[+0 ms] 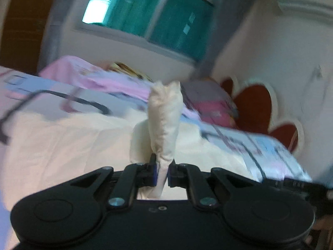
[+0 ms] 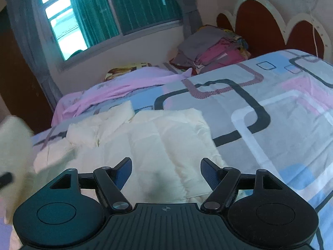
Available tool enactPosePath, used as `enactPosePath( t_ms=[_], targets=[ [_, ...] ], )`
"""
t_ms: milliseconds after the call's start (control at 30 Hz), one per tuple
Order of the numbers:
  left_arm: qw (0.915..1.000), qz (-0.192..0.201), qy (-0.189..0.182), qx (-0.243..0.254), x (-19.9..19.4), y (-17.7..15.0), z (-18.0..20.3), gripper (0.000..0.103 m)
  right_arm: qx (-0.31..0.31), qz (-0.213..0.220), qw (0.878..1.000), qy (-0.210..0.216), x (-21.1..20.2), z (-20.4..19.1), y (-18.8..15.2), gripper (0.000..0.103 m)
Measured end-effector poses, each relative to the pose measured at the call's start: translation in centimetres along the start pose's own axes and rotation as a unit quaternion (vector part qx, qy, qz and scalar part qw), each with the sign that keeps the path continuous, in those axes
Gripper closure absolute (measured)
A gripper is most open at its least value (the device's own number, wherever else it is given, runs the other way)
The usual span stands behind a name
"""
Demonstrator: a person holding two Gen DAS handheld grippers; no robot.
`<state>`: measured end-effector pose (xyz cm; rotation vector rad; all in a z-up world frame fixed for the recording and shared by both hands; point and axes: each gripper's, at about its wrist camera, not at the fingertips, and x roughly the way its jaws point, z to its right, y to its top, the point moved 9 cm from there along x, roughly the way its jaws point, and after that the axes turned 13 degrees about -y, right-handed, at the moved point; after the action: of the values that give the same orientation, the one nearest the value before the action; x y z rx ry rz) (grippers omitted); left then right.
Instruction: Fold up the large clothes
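Observation:
A large cream padded garment (image 2: 158, 145) lies spread on the bed; it also shows in the left wrist view (image 1: 62, 141). My left gripper (image 1: 162, 171) is shut on a bunched part of the cream garment (image 1: 165, 114), which stands up in a lifted column between the jaws. The left wrist view is blurred. My right gripper (image 2: 166, 171) is open and empty, hovering just above the near part of the garment. A raised cream fold (image 2: 14, 141) shows at the far left of the right wrist view.
The bed has a patterned sheet (image 2: 270, 104) in grey, blue and pink. A pink cloth (image 2: 116, 87) and a pile of folded clothes (image 2: 212, 48) lie at the far side. A red headboard (image 2: 260, 20), a window (image 2: 104, 14) and a dark wardrobe (image 1: 20, 20) surround the bed.

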<state>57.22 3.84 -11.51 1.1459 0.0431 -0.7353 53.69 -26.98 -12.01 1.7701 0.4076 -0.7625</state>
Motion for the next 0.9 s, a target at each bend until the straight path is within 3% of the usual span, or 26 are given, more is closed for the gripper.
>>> enactPosePath(
  t_ms=[100, 367, 400, 467, 500, 567, 667, 800, 900],
  targets=[
    [0.9995, -0.028, -0.016, -0.001, 1.2, -2.9, 1.7, 0.095, 0.021, 0.0, 1.0, -0.004, -0.2, 2.0, 0.7, 0.03],
    [0.9947, -0.092, -0.043, 0.014, 7.5, -6.7, 6.2, 0.094, 0.066, -0.012, 0.998, -0.007, -0.5, 6.8, 1.6, 0.03],
    [0.9936, -0.1, -0.052, 0.013, 8.2, -7.2, 6.7, 0.09, 0.072, -0.014, 0.997, -0.003, -0.6, 7.1, 1.6, 0.029],
    [0.9912, -0.106, -0.078, 0.008, 9.1, -8.0, 7.9, 0.05, 0.08, -0.018, 0.997, 0.009, -0.7, 7.4, 1.7, 0.029],
    [0.9904, -0.104, -0.091, 0.005, 9.3, -8.2, 8.6, 0.043, 0.079, -0.021, 0.997, 0.015, -0.8, 7.3, 1.7, 0.029],
    [0.9897, -0.083, -0.116, 0.011, 8.2, -7.8, 9.8, 0.04, 0.074, -0.02, 0.997, 0.025, -1.0, 7.0, 1.9, 0.029],
    [0.9936, -0.063, -0.09, 0.027, 5.2, -6.8, 8.8, 0.04, 0.068, -0.027, 0.996, 0.048, -0.8, 5.5, 1.8, 0.029],
    [0.9987, -0.025, -0.025, 0.038, -1.3, -5.1, 3.9, 0.042, 0.059, -0.043, 0.994, 0.078, -0.1, 2.9, 1.1, 0.029],
    [0.9969, -0.033, 0.048, 0.054, -6.0, -5.4, -1.1, 0.042, 0.047, -0.048, 0.993, 0.094, 0.4, 0.7, 0.4, 0.013]
  ],
)
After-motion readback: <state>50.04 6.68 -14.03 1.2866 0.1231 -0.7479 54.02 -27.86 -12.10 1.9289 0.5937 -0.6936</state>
